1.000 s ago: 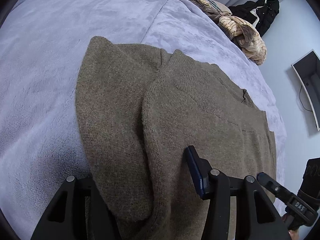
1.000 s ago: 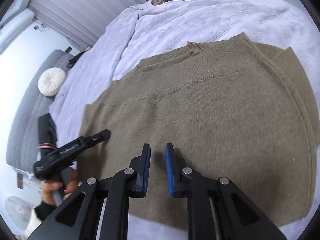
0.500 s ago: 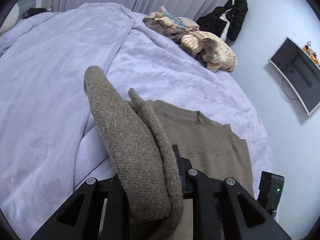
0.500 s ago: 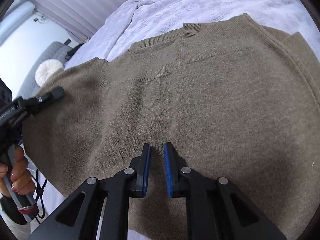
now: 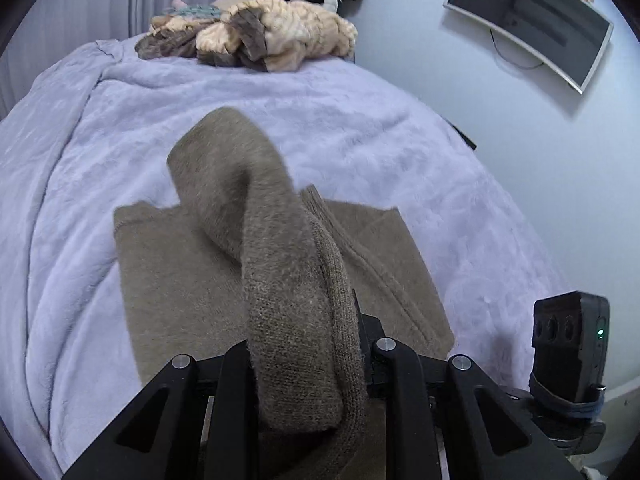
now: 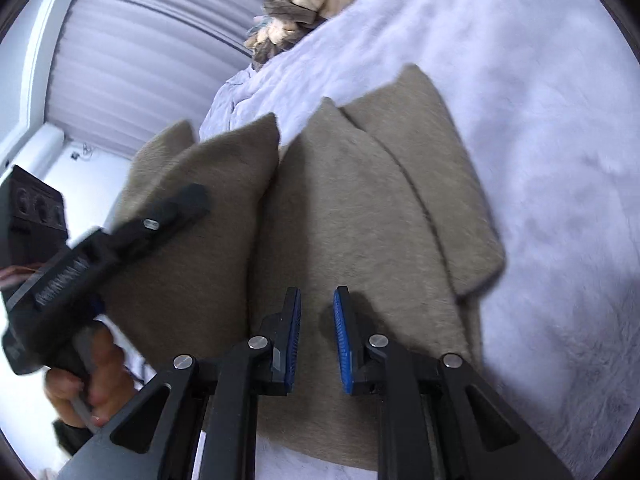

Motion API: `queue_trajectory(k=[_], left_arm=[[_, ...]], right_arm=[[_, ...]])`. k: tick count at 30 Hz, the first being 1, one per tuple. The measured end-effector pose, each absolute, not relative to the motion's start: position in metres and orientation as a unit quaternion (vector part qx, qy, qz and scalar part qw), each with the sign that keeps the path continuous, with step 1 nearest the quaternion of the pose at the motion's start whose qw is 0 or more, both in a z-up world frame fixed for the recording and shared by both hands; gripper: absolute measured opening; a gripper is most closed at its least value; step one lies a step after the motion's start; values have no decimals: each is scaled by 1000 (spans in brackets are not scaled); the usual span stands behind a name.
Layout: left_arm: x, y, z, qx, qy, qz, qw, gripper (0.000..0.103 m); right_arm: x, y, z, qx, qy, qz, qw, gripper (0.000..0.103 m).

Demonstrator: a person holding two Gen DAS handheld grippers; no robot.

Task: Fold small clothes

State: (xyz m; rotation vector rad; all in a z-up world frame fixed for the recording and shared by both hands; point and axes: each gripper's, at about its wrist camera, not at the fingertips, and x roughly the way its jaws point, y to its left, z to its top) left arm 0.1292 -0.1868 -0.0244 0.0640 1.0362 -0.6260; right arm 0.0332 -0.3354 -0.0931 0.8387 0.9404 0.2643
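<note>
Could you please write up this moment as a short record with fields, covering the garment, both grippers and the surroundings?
surface: bed with lavender plush blanket
garment: brown knit sweater, partly folded, lying on the blanket
left gripper: shut on a lifted flap of the sweater, having just closed on it
lifted flap: raised above the rest of the garment
right gripper: narrow gap between blue pads, nothing between them, over the sweater
other clothes: pile of knitwear at the far edge of the bed
wall: monitor
</note>
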Motion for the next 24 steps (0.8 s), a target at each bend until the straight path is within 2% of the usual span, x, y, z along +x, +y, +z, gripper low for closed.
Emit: queue_trajectory(k=[2, 3, 5, 6, 10, 12, 14, 17, 20, 24], left_arm=[[129, -194, -39, 30, 503, -288, 815, 23], [128, -194, -40, 28, 504, -287, 814, 31], [124, -191, -35, 20, 496, -287, 819, 61], [121, -187, -29, 18, 484, -284, 828, 81], [110, -175, -3, 13, 441, -302, 845, 83], [106, -161, 6, 4, 429, -298, 853, 83], [102, -141, 9, -18, 417, -285, 863, 83], [103, -106, 1, -57, 416, -240, 875, 83], [111, -76, -28, -74, 445, -173, 876, 83], [116, -48, -65, -92, 486, -116, 861, 83]], right_arm=[[33, -343, -101, 414, 437, 133, 787, 17], [31, -346, -104, 424, 434, 135, 783, 17], [31, -346, -106, 430, 433, 139, 780, 17], [32, -346, -107, 430, 434, 139, 779, 17], [37, -353, -114, 448, 431, 147, 769, 22], [37, -358, -115, 479, 417, 157, 756, 33], [36, -365, -117, 529, 385, 175, 736, 51], [34, -378, -124, 596, 344, 196, 699, 64], [38, -384, -126, 618, 336, 199, 682, 68], [51, -376, -111, 575, 377, 196, 699, 75]])
